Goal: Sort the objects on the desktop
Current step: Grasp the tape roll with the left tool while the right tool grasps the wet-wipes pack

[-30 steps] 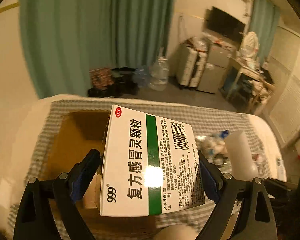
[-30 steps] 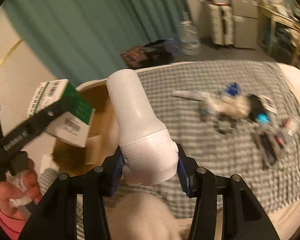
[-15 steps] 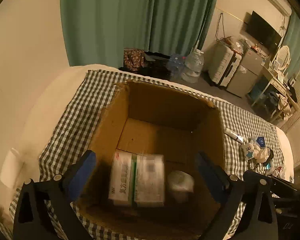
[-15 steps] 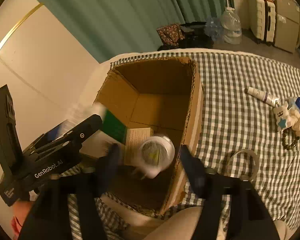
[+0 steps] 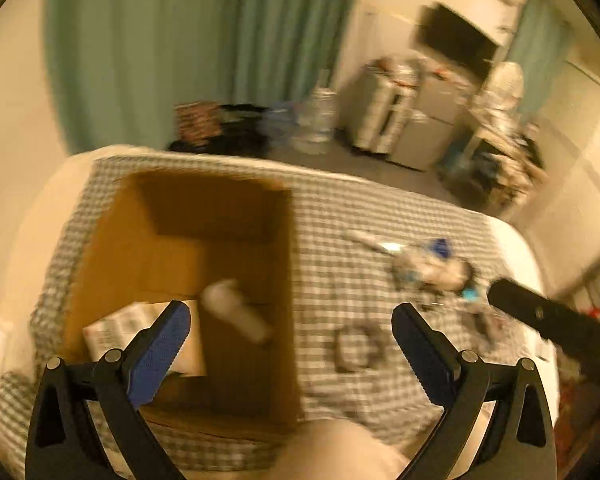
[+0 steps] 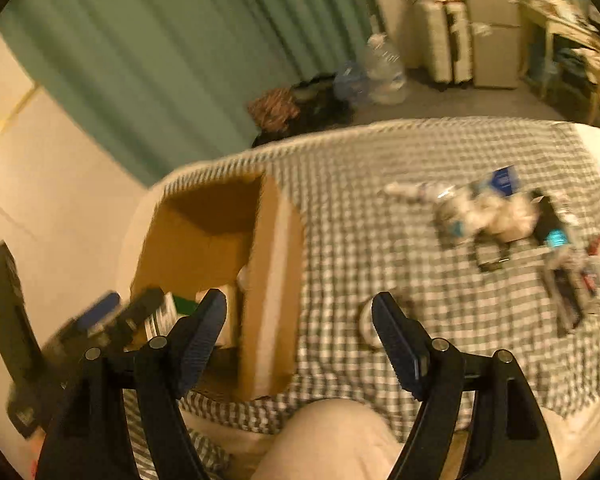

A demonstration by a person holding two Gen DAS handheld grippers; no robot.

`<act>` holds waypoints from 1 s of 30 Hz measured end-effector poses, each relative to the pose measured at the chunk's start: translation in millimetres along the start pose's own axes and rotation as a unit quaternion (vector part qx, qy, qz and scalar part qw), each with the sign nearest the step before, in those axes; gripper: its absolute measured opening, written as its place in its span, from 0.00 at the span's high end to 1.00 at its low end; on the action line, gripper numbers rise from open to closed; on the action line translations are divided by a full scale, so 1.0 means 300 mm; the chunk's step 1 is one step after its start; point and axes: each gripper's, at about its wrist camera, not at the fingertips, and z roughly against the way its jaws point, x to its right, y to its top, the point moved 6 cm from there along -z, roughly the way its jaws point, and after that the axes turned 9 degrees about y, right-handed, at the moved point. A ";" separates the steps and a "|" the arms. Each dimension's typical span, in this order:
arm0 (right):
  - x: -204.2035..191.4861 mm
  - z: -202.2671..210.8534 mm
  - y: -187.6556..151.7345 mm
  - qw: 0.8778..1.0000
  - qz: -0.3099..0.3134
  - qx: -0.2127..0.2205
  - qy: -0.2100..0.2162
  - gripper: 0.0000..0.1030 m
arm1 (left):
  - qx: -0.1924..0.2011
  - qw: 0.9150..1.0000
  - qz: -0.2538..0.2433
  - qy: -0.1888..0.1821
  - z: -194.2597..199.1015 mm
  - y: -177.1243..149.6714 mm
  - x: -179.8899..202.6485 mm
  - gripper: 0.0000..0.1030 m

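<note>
An open cardboard box (image 5: 284,280) stands at the left of a checked cloth (image 5: 340,240); it also shows in the right wrist view (image 6: 276,272). Inside lie a white medicine carton (image 5: 140,324) and a white bottle (image 5: 236,312). My left gripper (image 5: 290,336) is open and empty above the box's near right edge. My right gripper (image 6: 298,320) is open and empty, over the box's right wall. A pile of small items (image 6: 500,216) lies at the right of the cloth, with a white tube (image 5: 374,242) beside it. The views are blurred.
A tape ring (image 5: 358,346) lies on the cloth just right of the box. The other gripper's black body (image 5: 552,320) sits at the right. Green curtains (image 5: 180,48), water jugs (image 6: 380,72) and cabinets (image 6: 472,24) stand beyond the bed.
The carton and the white bottle left my grippers and now lie in the box. Both grippers have swung to the right and stand open and empty.
</note>
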 end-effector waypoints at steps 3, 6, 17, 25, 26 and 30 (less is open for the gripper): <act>0.086 0.159 0.008 0.998 -0.003 0.045 -0.033 0.21 | 0.013 0.999 -0.018 -0.023 0.051 -0.025 0.144 0.00; 0.199 0.273 -0.016 0.995 -0.007 0.070 -0.074 0.19 | 0.015 0.999 -0.027 -0.036 0.058 -0.079 0.253 0.00; 0.711 0.384 -0.196 0.981 -0.134 0.064 -0.123 0.19 | -0.078 0.996 -0.035 -0.016 -0.240 -0.341 0.513 0.00; 0.984 0.272 -0.249 0.973 -0.185 0.026 -0.133 0.19 | -0.122 0.991 -0.032 0.041 -0.481 -0.408 0.506 0.00; 1.013 0.250 -0.250 0.972 -0.188 0.024 -0.135 0.19 | -0.126 0.990 -0.029 0.052 -0.512 -0.409 0.497 0.00; 1.117 0.137 -0.229 0.972 -0.189 -0.001 -0.141 0.19 | -0.155 0.985 -0.028 0.072 -0.623 -0.414 0.470 0.00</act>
